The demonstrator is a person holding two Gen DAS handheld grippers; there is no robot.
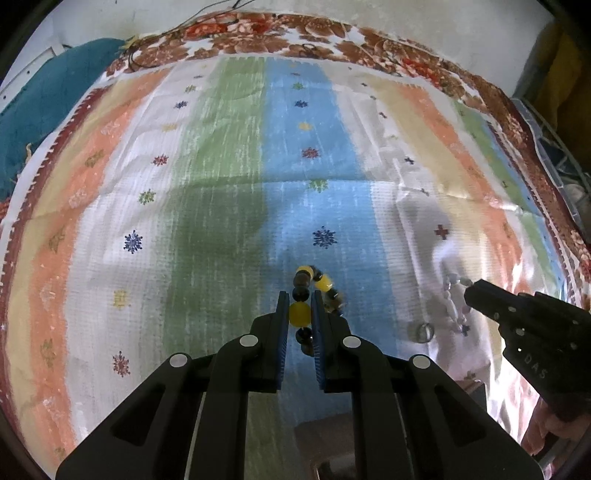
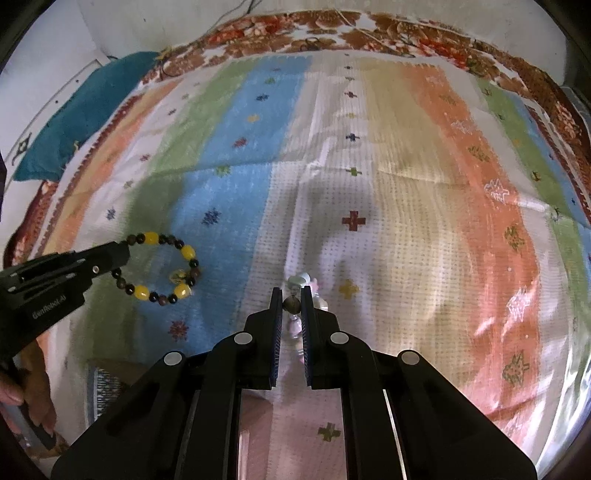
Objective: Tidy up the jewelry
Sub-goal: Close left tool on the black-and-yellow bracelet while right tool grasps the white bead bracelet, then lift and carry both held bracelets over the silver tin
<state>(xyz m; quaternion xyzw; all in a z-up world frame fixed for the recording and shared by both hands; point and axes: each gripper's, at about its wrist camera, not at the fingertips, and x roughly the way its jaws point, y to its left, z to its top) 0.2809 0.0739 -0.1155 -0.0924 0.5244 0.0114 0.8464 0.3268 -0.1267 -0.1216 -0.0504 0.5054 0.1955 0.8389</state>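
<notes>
A bracelet of yellow and dark beads (image 1: 324, 283) is pinched between the fingers of my left gripper (image 1: 299, 295), which is shut on it. From the right wrist view the same bracelet (image 2: 187, 252) hangs as a loop from the left gripper (image 2: 123, 251), over the blue stripe. My right gripper (image 2: 291, 291) is shut on a dark bead of a pale pink and clear bracelet (image 2: 301, 279). The left wrist view shows that pale bracelet (image 1: 448, 299) dangling from the right gripper (image 1: 471, 291), over the white stripe.
A striped cloth (image 1: 229, 155) with small star and cross motifs covers the surface, over a floral sheet (image 1: 258, 29). A teal cloth (image 2: 74, 110) lies at the far left. A small clear ring (image 1: 421, 331) rests near the right gripper. A person's hand (image 2: 22, 391) shows at lower left.
</notes>
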